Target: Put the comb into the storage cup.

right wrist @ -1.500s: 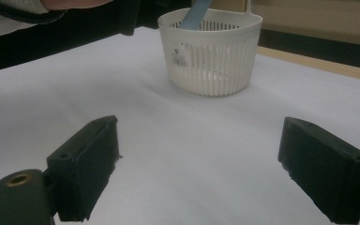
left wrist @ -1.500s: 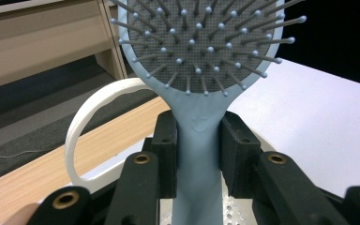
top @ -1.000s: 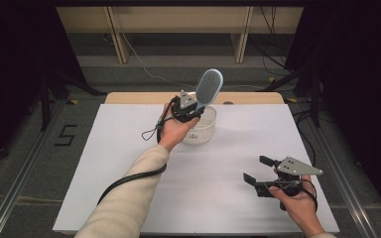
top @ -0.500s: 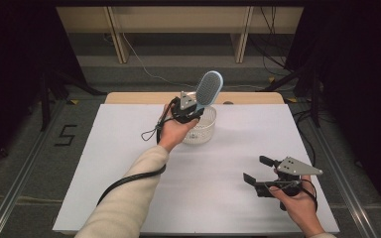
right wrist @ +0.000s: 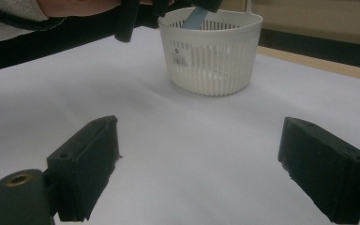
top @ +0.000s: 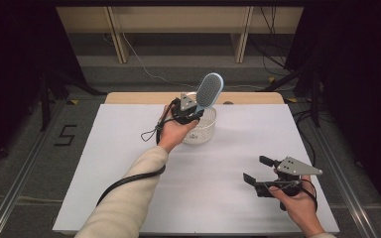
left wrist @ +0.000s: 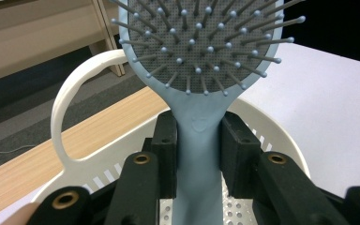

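High view: a pale blue hairbrush point(top: 209, 91) stands nearly upright over a white plastic basket point(top: 202, 130) near the far edge of the white table point(top: 104, 163). Its long axis runs up and down with a slight lean to the right; the oval bristled head is at the top, facing the camera, and the handle points down into the basket. The left gripper point(top: 190, 112) holds it from the near left side of the basket, with the person's hand point(top: 171, 133) wrapped around the gripper body and the sleeve trailing back toward the bottom edge.

Left gripper view shows the hold closely. The two black jaws are pressed against the hairbrush point(left wrist: 201, 70) handle from either side, just under the neck where the handle widens into the head. The grey cushion with ball-tipped bristles rises above the jaws, and the lower handle drops past them toward the perforated floor of the basket point(left wrist: 93, 117), whose curved carry handle arches up at the left.

Right gripper view: the right gripper point(right wrist: 197, 164) has its jaws wide apart with nothing between them, low over bare table. The basket point(right wrist: 211, 51) stands well beyond them, a slanting strip of blue handle visible inside its rim. In the high view the right gripper point(top: 260, 171) sits near the front right of the table, well apart from the basket.
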